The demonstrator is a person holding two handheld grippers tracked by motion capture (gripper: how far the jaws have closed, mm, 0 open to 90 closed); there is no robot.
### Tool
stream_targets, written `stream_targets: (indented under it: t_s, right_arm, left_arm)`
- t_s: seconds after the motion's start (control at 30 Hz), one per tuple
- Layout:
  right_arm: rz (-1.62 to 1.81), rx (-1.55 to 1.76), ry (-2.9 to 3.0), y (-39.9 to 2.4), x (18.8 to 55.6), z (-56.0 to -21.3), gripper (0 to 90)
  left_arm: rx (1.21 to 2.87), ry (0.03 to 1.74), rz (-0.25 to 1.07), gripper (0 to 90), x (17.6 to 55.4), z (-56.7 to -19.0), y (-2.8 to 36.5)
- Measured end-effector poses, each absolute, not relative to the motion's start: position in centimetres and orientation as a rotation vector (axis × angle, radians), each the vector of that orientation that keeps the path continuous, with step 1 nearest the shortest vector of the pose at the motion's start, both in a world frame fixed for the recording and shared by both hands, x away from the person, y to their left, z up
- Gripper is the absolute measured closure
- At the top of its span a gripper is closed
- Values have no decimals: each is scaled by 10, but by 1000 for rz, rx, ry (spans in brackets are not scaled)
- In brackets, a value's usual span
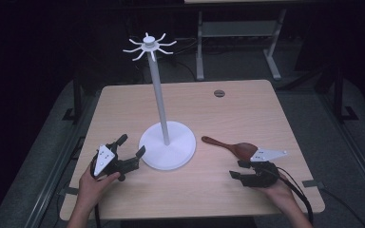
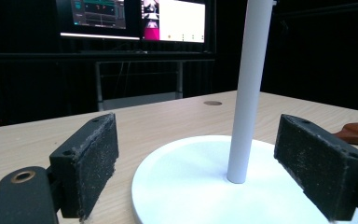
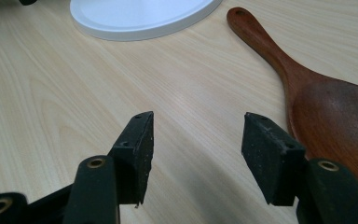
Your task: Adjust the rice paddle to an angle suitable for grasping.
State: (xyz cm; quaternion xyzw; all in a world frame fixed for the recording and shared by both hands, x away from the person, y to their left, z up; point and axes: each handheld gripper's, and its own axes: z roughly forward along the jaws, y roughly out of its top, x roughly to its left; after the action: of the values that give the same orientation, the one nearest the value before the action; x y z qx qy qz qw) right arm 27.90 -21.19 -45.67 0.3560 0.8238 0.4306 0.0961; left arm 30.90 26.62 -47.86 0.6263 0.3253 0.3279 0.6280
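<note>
**Wooden spoon beside the white stand**

The wooden spoon [image 1: 233,147] is dark reddish-brown and smooth, with a slim handle widening into an oval bowl. It lies flat on the pale wood-grain table [image 1: 247,109], just right of the white stand [image 1: 166,145], whose round base carries a thin upright pole topped by curved hooks. The right gripper [image 1: 241,169] hangs by the spoon's bowl, jaws wide apart and empty. The left gripper [image 1: 131,146], left of the stand's base, also gapes, gripping nothing.

Table [image 1: 204,190]: pale wood-grain top, smooth, matt. Spoon [image 3: 326,107]: dark reddish wood, smooth with a slight sheen; stand [image 2: 200,186]: white, smooth, looks like satin plastic. Gripper pads [image 2: 98,163]: black, rough, gritty, matt.
</note>
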Motion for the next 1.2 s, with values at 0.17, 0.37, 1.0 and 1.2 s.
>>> stream_targets:
  t_s: [0.17, 0.37, 1.0, 1.2]
  right_arm:
    - [1274, 1054, 2438, -212, 279, -456, 431]
    - [1285, 1060, 2432, -212, 279, -454, 429]
    - [1293, 1106, 2334, -223, 306, -438, 482]
    - [1292, 1139, 2266, -230, 324, -431, 509]
  left_arm:
    - [1439, 743, 753, 131, 309, -479, 266]
    - [1436, 741, 750, 131, 309, -479, 266]
    - [1437, 748, 749, 127, 308, -479, 265]
    - [1438, 748, 746, 127, 308, -479, 265]
